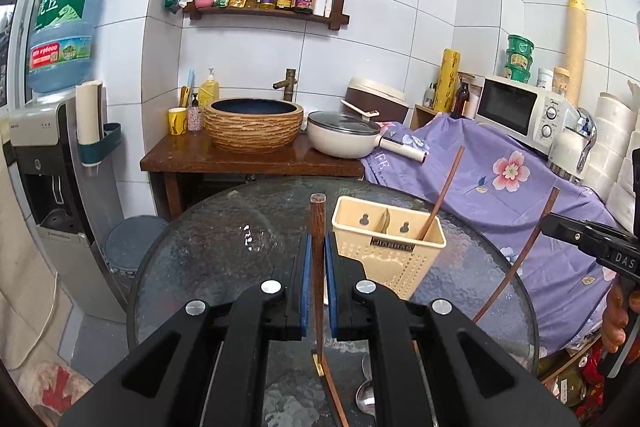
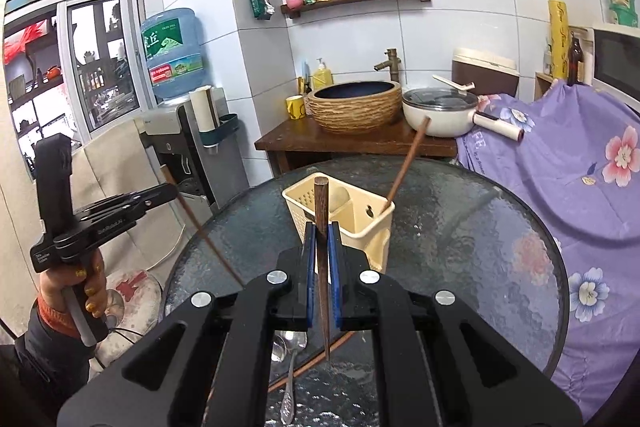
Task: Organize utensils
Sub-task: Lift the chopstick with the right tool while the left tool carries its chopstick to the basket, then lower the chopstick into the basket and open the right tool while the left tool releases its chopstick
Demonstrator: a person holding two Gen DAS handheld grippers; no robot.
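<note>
- above the round glass table [image 1: 208, 251], my left gripper [image 1: 316, 255] is clamped on a dark wooden chopstick [image 1: 318, 267], its long axis upright, blunt square end up, a brass band low on it.
- my right gripper [image 2: 322, 247] pinches a second chopstick [image 2: 322, 259], also upright, tapered tip down.
- just beyond both stands a cream plastic holder [image 1: 390, 247], perforated, two compartments; a third chopstick [image 1: 442, 195] leans out of its right compartment.
- on the pebbled glass below lie a steel spoon [image 2: 290, 367] and one more chopstick [image 2: 316, 361], flat.
</note>
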